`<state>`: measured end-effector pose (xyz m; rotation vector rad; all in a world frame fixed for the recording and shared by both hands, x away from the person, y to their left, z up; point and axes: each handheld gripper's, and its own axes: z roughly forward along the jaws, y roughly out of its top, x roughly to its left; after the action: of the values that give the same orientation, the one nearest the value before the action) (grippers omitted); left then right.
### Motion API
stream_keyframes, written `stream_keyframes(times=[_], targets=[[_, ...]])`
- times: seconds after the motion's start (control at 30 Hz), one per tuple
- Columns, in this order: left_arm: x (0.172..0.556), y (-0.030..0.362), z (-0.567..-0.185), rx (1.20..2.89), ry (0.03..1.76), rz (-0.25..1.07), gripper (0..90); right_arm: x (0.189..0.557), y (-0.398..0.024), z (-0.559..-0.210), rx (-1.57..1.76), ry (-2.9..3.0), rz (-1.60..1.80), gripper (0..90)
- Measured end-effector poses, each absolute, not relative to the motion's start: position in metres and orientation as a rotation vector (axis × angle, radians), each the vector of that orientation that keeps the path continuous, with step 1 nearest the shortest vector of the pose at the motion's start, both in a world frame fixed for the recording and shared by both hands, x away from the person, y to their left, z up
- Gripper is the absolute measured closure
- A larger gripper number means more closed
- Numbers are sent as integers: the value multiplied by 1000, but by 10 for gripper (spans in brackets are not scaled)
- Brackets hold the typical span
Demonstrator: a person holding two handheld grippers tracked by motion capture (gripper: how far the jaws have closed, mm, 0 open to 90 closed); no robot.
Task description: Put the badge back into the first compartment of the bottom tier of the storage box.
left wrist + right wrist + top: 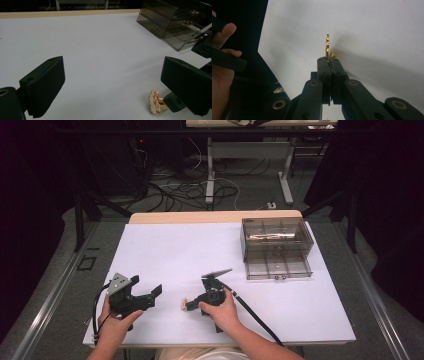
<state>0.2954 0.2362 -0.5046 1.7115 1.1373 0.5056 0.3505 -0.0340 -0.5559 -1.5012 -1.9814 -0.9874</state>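
White tabletop with smoky transparent plastic drawer box at far right corner, left gripper jaws spread near front edge, right gripper jaws pinching small gold-and-pink scalloped brooch beside it.

A small gold-and-pink scalloped metal brooch (cream-edged) lies on the white tabletop near a smoke-grey translucent plastic drawer box.

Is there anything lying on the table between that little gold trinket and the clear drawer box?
Nothing visible. The gold trinket is pinched in the right gripper, jaws shut on it. From there to the clear drawer box there is just bare white table. The left gripper stands off to the other side, jaws open.
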Motion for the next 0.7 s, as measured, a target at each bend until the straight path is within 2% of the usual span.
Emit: stream_keyframes(times=[0.7], targets=[[295,236,-505,1708,1136,508,54,357,-49,-543,-1536,-1921,-1108,885]])
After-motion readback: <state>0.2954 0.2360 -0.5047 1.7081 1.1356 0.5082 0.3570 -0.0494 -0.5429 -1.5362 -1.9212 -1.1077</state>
